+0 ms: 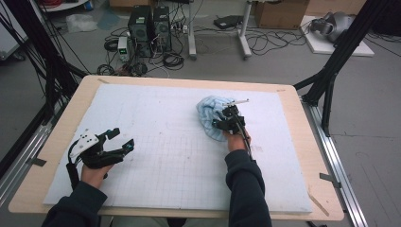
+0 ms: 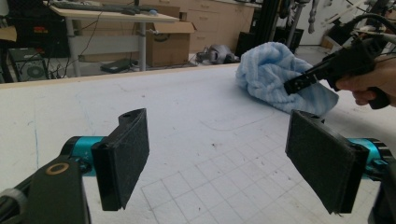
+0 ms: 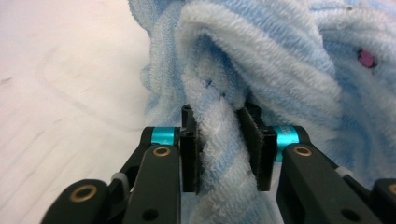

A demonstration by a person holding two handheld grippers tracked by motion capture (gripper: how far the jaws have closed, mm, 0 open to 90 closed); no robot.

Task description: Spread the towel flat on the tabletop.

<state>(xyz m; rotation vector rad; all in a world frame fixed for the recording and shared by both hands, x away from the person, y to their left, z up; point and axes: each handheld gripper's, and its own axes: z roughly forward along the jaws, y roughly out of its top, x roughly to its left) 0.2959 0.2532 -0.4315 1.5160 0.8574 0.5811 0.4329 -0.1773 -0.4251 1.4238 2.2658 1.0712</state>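
**Right gripper view: pads clamped on blue towel fold**

Right gripper view, nearest: right hand-held gripper [image 3: 226, 149], both black pads pressed on a thick rolled fold of the crumpled light-blue terry towel [image 3: 261, 60]; the fold fills the gap between them. Rest of the towel bunches up just behind the jaws, lying on the white foam mat [image 3: 60, 93].

High view, near edge: two dark sleeves come in from below. Left hand-held gripper [image 1: 118, 139] sits low at the mat's left side, jaws spread wide, nothing between them, well apart from the towel. Right one sits right of centre, tips buried in the towel's near side. Towel lies on the mat's far right part, short of the far edge. Mat covers most of the light wooden bench [image 1: 61, 123].

Left gripper view: own two black pads [image 2: 123, 156] stand far apart over the gridded mat; beyond them, the towel with the other gripper's tip touching it.

Farther off, on the floor: black computer towers [image 1: 149, 28], cables, cardboard box [image 1: 281, 12].
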